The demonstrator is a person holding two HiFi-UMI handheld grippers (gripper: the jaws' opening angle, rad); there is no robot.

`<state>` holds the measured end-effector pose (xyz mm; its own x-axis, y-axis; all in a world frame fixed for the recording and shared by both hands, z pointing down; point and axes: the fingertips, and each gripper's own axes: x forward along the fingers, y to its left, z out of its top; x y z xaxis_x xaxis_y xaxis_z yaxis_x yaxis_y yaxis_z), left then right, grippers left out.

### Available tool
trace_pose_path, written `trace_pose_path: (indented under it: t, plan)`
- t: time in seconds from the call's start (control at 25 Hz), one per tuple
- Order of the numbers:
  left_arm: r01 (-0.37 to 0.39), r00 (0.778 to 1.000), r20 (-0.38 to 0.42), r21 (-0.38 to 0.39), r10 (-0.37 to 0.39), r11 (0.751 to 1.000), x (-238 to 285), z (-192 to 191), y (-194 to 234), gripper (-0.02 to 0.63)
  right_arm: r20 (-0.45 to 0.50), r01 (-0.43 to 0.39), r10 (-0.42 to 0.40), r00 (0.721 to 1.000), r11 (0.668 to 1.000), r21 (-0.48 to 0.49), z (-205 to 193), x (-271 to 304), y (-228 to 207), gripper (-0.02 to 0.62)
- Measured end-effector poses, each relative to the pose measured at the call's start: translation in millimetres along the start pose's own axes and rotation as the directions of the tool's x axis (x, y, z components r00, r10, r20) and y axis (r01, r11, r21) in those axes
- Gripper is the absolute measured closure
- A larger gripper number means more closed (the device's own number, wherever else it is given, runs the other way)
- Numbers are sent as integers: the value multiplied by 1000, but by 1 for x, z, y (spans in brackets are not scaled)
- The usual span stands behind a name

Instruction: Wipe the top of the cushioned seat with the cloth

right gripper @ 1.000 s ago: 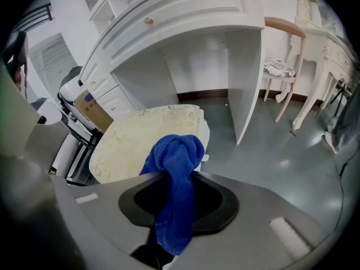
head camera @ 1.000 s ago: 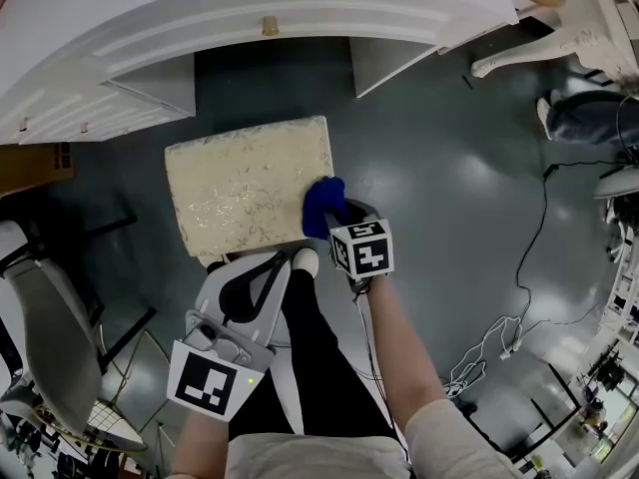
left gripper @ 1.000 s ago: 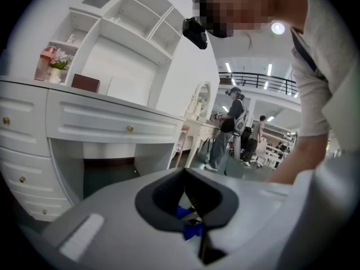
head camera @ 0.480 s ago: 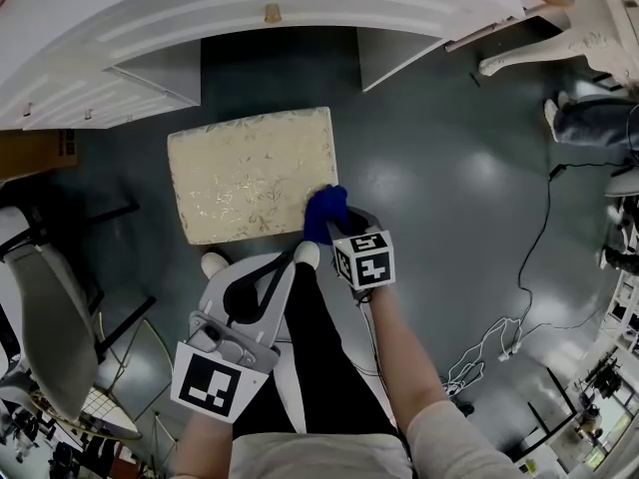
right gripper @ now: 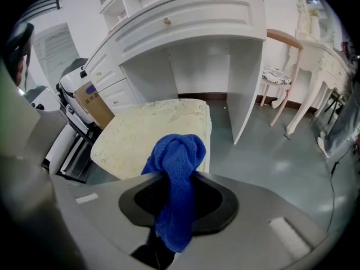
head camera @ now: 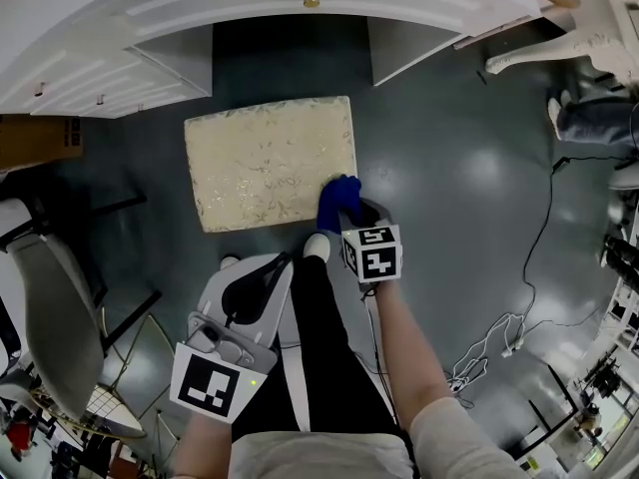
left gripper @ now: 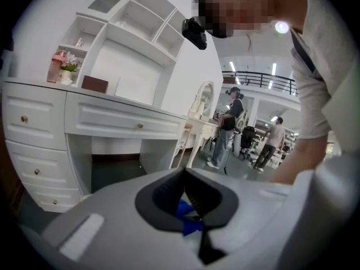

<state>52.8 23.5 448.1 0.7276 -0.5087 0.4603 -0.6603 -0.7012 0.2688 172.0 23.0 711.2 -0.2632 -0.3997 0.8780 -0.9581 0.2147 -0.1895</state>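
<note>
The cream patterned cushioned seat [head camera: 262, 163] [right gripper: 152, 135] stands on the dark floor in front of a white desk. A blue cloth [head camera: 336, 200] [right gripper: 177, 170] rests on the seat's near right corner. My right gripper [head camera: 345, 211] [right gripper: 175, 180] is shut on this cloth, which bunches up ahead of the jaws and hangs down between them. My left gripper [head camera: 284, 260] [left gripper: 184, 172] is held back over the person's legs, short of the seat's near edge. Its jaws are shut with nothing between them, and it points at the desk.
The white desk [head camera: 270, 18] [right gripper: 185, 24] arches over the far side of the seat. A cardboard box [head camera: 35, 140] and a chair [head camera: 50, 317] stand at the left. Cables [head camera: 519, 297] trail over the floor at the right, near white furniture legs [head camera: 559, 43].
The right gripper has drawn the blue cloth a little toward the seat's near edge at the right corner. The head camera has shifted. The left gripper has stayed about where it was.
</note>
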Motion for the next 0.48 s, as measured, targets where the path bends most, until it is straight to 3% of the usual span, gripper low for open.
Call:
trace_pose_path:
  t: [0.48]
  plan:
    - [-37, 999, 8, -10, 37, 999, -65, -17, 33, 606, -30, 18, -20, 999, 997, -75, 5, 10, 64, 488]
